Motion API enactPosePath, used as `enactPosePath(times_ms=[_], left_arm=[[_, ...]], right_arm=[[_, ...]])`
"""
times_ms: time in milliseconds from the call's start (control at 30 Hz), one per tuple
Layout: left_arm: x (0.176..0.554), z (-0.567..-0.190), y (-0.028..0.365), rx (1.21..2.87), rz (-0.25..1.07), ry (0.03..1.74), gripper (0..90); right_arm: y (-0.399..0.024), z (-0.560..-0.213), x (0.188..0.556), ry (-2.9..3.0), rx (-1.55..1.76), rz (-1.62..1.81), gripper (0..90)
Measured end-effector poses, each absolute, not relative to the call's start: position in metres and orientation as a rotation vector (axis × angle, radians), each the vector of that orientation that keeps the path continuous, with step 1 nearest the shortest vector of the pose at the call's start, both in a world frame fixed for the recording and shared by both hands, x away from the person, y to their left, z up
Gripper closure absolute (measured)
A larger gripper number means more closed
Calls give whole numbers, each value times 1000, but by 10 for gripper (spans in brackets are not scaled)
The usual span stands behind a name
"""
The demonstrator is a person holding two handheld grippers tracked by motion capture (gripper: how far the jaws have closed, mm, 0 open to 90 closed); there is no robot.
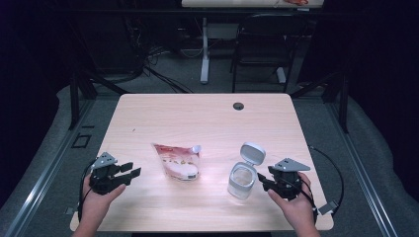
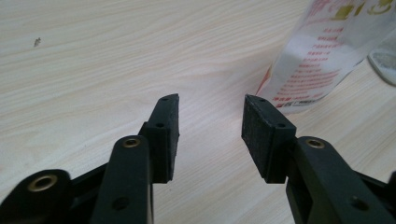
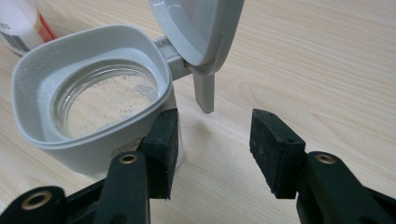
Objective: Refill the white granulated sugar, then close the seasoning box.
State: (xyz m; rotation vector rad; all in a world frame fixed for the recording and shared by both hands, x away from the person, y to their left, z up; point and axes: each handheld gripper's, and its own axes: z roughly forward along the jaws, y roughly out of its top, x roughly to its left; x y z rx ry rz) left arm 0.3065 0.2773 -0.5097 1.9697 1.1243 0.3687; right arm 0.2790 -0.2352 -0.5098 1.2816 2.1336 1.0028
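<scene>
My left gripper (image 2: pixel 210 114): jaws apart, nothing between pads, hovering over bare table (image 1: pixel 197 113). Snack pouch (image 2: pixel 322 56) lies ahead, off to right of my left jaws, not touching. My right gripper (image 3: pixel 212 140): jaws wide, nothing gripped. Glass jar (image 3: pixel 93 102) with flip lid (image 3: pixel 198 28) up sits just ahead-left, close beside left pad.

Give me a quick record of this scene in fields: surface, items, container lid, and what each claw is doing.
surface: wooden table
items: pouch lying flat; clear container standing right of it
container lid: grey lid flipped open, upright
left claw: open, empty, pouch ahead to its right
right claw: open, empty, beside the container
</scene>
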Motion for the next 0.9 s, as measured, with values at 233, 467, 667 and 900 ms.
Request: enactPosePath(times_ms=[233,467,667,900], left_arm=[[308,-491,269,1985,360,1089,573],[310,-469,256,1989,367,1039,577],[308,-451,248,1989,371,977,577],[315,-442,237,1979,338,939,597]], right_arm=[[-240,-496,272,2126,1352,1046,563],[-238,-475,262,2118,1311,1064,655],[-232,-452,256,2125,1259,1144,668],[-212,-437,262,2147,1176,1208,660]])
